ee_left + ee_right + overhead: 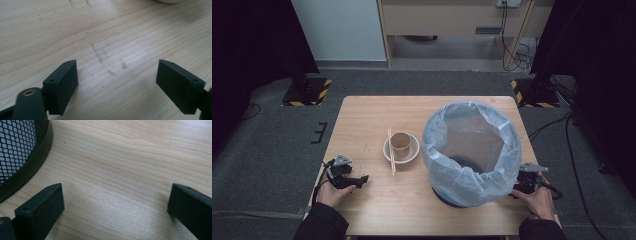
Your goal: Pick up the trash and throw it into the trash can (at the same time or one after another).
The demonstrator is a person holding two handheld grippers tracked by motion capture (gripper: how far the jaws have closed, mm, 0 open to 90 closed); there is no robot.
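Observation:
A black mesh waste bin [471, 152] lined with a pale blue plastic bag stands on the right half of the wooden table [372, 112]. Left of it sits a white bowl [401, 150] holding a brown paper cup [401, 143], with a pair of wooden chopsticks [391, 151] lying across the bowl's left rim. My left gripper [362, 180] rests on the table near the front left edge, open, with bare wood between its jaws [117, 75]. My right gripper [518, 190] rests at the bin's right side, open over bare wood [116, 202]; the bin's mesh base [22, 152] shows at its left.
The table's front and left edges lie close to my left hand, the right edge close to my right hand. Grey carpet surrounds the table, with stand bases marked in yellow and black [307, 91] at the far corners and cables [562, 125] on the floor at right.

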